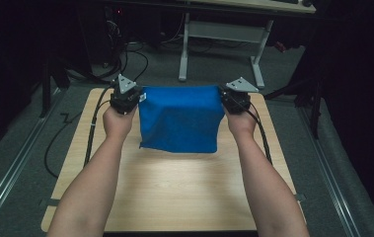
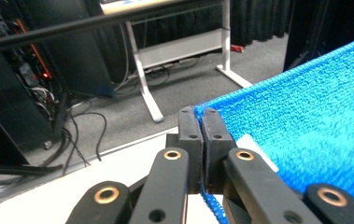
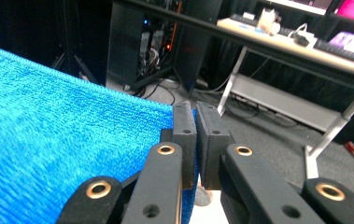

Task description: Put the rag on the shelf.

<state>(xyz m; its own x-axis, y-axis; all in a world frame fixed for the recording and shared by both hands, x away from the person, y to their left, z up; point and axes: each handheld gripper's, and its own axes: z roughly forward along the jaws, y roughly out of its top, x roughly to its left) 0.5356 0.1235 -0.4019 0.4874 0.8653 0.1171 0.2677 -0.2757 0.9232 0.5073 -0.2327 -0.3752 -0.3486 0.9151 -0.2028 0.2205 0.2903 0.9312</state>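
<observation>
High view first: you hold one blue cloth (image 1: 180, 120) stretched between your two grippers above the wooden table (image 1: 174, 197). Your left gripper (image 1: 127, 98) has its upper left corner and your right gripper (image 1: 234, 99) its upper right corner, so the top edge runs taut and level while the rest hangs down in front of you, the lower edge close to or just meeting the tabletop. The lifting and spreading looks done, by my reading; what seems left is laying it down flat or folding it, and nothing on the table shows a fold yet. Count: one cloth, two grippers, one table under them.

Left gripper view: your two black jaws stand pressed together with the cloth's (image 2: 315, 126) corner pinched between them, a strand of blue hem running down through the gap. A small white label (image 2: 256, 149) sits just beside the jaws. Behind, one white-legged desk (image 2: 184, 51) stands on the grey floor.

Right gripper view: your jaws here are likewise clamped on the cloth's (image 3: 58, 149) other corner, blue fabric showing between the pads. The same desk (image 3: 296, 56) stands beyond.
</observation>
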